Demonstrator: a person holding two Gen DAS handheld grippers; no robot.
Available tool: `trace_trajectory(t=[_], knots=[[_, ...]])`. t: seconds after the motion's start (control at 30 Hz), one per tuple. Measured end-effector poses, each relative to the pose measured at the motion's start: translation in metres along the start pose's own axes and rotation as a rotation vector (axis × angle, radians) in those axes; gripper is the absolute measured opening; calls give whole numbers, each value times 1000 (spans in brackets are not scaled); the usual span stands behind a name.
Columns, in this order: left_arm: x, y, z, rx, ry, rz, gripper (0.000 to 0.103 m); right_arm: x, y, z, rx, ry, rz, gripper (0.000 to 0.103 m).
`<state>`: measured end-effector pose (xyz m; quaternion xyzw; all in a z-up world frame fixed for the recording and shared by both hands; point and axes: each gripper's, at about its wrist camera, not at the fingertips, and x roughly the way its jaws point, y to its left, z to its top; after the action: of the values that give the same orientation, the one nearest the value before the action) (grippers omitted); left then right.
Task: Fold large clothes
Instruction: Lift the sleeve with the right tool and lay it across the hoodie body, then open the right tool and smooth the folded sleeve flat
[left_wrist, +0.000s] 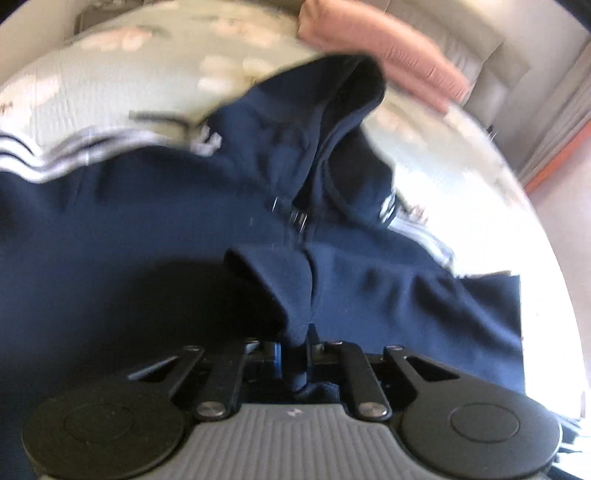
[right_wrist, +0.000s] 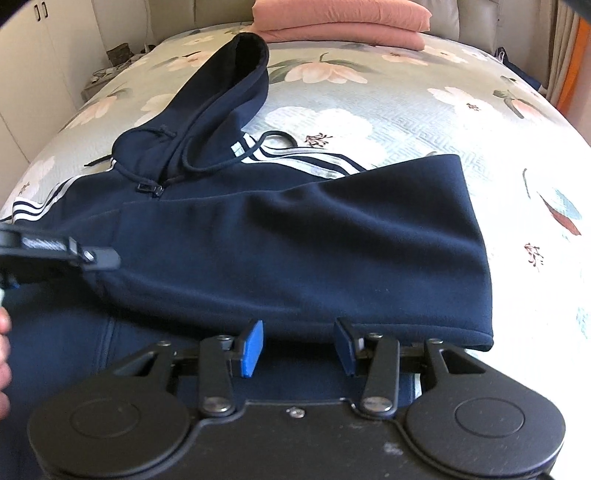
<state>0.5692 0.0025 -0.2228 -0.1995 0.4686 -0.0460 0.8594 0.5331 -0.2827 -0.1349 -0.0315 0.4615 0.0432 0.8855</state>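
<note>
A bed (right_wrist: 424, 122) with a pale flowered cover fills the room, folded pink bedding (right_wrist: 340, 22) stacked at its far end. The left gripper (left_wrist: 295, 354) has its jaws together, clamped on a pinch of navy cloth at the near centre of the hoodie (right_wrist: 295, 236), close to the zip line. The right gripper (right_wrist: 299, 350) has its jaws apart, blue pads either side of the near hem of a folded-over panel, holding nothing. The hoodie lies flat across the bed, hood (right_wrist: 229, 81) pointing far, white-striped sleeves spread left and right, one panel already folded across the front.

The step in hand looks like taking up the near edge for the next fold. To do it well, the right jaws should probably close on the full thickness of the hem, level with the left's hold, so that both lift together and the cloth stays taut without dragging the folded panel askew.
</note>
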Motion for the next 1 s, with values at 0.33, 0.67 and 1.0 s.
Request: trace_trajectory(t=[0.33, 0.67, 1.0], knots=[[-122, 54, 30, 88, -241, 105, 16, -18, 20, 17, 25, -40, 69, 56], [-110, 120, 7, 34, -138, 333, 48, -10, 45, 34, -57, -12, 68, 57], [-40, 81, 11, 163, -8, 197, 33, 9, 55, 76, -77, -41, 78, 56]])
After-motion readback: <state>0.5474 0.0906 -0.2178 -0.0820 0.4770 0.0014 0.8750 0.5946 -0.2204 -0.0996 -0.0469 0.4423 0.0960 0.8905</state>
